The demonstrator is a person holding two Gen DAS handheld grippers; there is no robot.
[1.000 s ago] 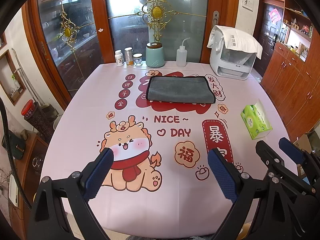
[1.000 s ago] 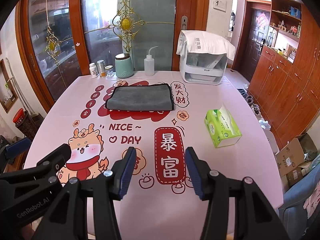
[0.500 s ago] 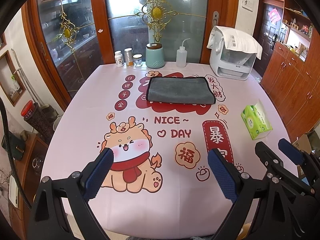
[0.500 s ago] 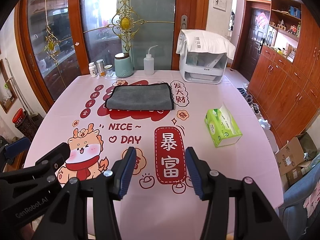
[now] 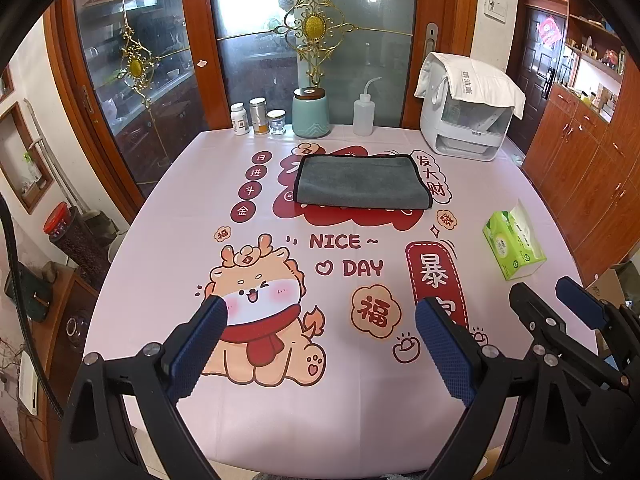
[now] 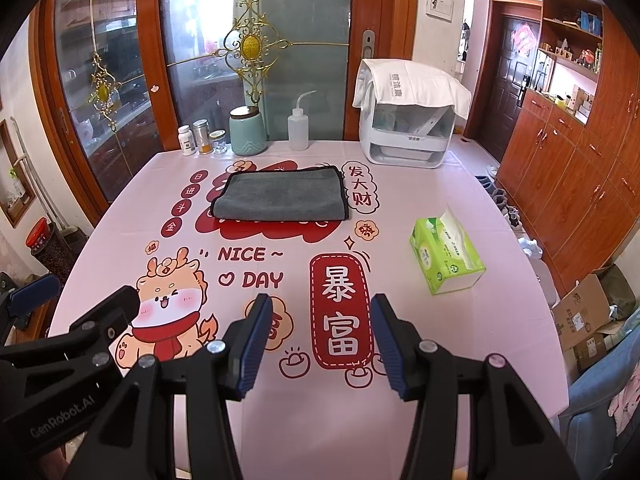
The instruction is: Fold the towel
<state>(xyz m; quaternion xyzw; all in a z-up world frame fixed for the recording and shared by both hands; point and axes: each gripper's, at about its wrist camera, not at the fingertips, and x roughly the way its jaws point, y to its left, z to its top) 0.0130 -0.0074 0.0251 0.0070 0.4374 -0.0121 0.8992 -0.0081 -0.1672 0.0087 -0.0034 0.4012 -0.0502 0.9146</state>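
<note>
While both grippers, left gripper (image 5: 320,340) & right gripper (image 6: 320,336), hang spread, towel (image 5: 362,182) lies well ahead, untouched.

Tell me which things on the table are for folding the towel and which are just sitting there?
For the job:
- grey towel
- left gripper, open
- right gripper, open

Just sitting there:
- green tissue box
- white squeeze bottle
- teal jar
- three small jars
- white appliance

Bright daylight through glass door (image 5: 312,40); sharp focus; fisheye-warped, dark-vignetted edges.
</note>
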